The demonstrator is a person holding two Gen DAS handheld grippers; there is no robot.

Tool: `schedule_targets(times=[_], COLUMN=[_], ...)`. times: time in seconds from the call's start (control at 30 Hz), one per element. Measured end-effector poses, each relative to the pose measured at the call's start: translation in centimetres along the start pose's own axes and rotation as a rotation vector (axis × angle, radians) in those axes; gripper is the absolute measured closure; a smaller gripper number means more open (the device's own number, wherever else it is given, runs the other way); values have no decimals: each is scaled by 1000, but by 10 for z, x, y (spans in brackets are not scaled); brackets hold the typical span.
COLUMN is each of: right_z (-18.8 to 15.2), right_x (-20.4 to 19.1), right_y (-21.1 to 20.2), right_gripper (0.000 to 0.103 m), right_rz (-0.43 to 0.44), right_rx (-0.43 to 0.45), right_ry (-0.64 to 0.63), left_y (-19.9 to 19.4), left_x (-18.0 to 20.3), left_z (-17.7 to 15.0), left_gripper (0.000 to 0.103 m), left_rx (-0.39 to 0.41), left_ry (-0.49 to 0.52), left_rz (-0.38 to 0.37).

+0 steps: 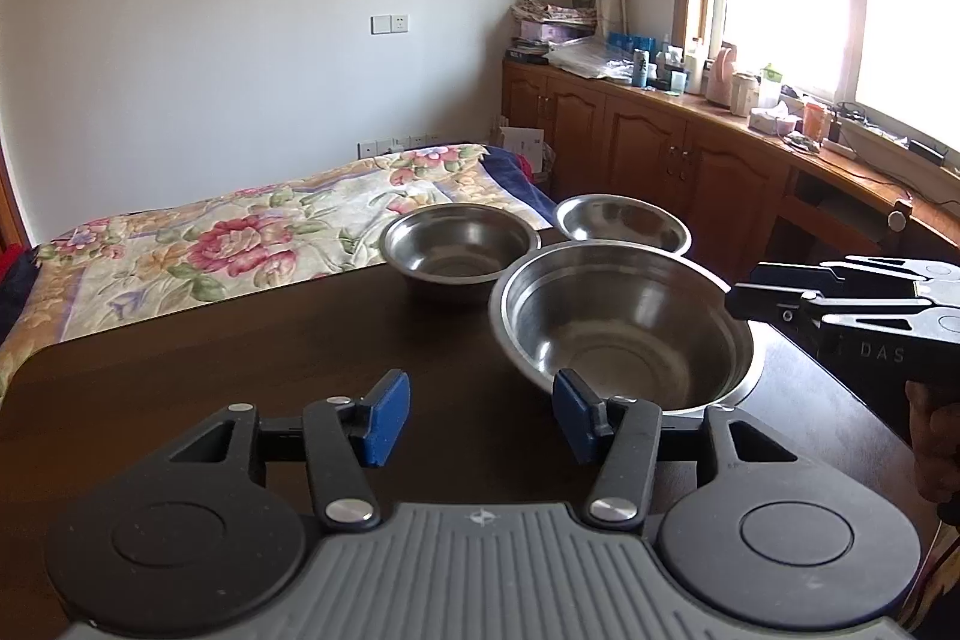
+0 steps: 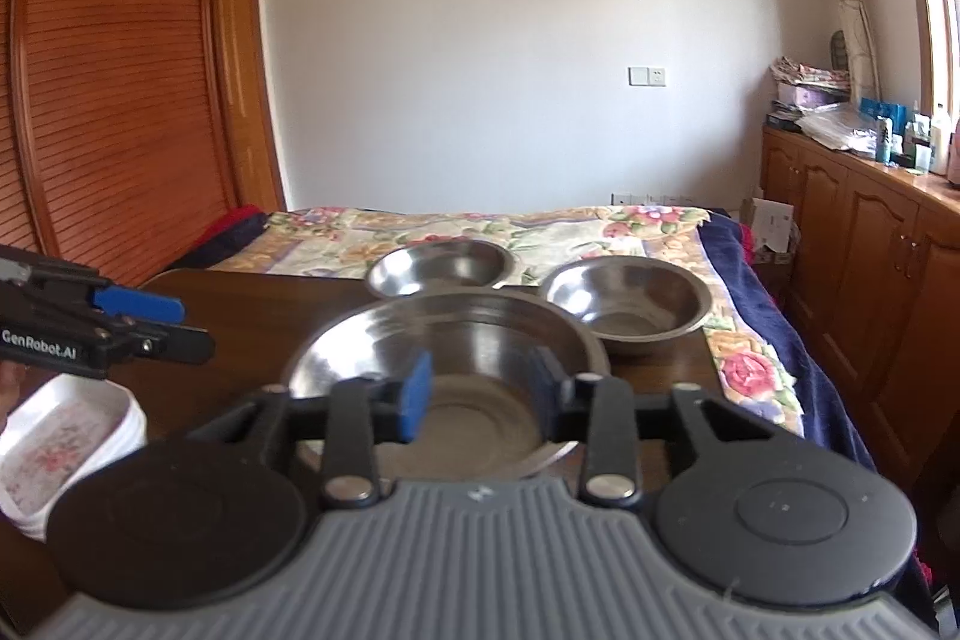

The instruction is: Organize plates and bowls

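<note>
**Three steel bowls on the dark counter, both tools empty**

Three steel bowls stood upright on the dark counter (image 1: pixel 240 370), close to its far edge. The large bowl (image 1: pixel 624 322) was the nearest one. Behind it stood the left small bowl (image 1: pixel 459 244) and the right small bowl (image 1: pixel 621 223), side by side; whether they touched the large one I could not tell.

The left tool (image 1: pixel 483 415) hovered over the counter just beside the large bowl, with its blue pads (image 1: pixel 384 415) wide apart and nothing between them. The right tool (image 2: pixel 480 388) was above the near rim of the large bowl, also spread apart and holding nothing.

A white tray (image 2: pixel 66 436) with a flower pattern lay on the counter under the left tool. Behind the counter was a bed (image 1: pixel 198 244) with a flowered cover.
</note>
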State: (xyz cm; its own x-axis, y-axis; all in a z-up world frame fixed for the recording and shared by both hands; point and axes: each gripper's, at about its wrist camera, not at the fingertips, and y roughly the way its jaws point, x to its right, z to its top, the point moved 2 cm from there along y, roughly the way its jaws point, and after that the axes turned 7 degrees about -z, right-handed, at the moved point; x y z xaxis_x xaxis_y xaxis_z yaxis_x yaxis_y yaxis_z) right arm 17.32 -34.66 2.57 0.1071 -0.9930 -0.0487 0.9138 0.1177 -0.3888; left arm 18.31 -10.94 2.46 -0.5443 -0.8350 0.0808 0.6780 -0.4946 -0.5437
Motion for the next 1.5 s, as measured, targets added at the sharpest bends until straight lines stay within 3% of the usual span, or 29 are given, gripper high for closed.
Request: schedule_targets(times=[0.13,0.5,0.63,1.27,1.4,1.5], right_z=[-2,-5,-5,-8,-8,-8], right_x=[14,39,41,40,38,37], right_y=[9,29,37,55,55,53], right_gripper=[58,58,58,58,66,72], right_rz=[-14,-23,-10,41,52,38], right_rx=[-18,-62,-75,-136,-138,-139], right_ry=[18,34,38,96,107,105], left_y=[16,54,66,84,83,82], left_x=[6,13,13,8,8,9], left_z=[3,9,10,8,8,8], left_gripper=[47,47,52,60,69,69], left_rx=[-17,-65,-82,-118,-119,-120], left_ry=[9,3,-11,-40,-47,-48], left_rz=[-12,-41,-41,-36,-46,-42])
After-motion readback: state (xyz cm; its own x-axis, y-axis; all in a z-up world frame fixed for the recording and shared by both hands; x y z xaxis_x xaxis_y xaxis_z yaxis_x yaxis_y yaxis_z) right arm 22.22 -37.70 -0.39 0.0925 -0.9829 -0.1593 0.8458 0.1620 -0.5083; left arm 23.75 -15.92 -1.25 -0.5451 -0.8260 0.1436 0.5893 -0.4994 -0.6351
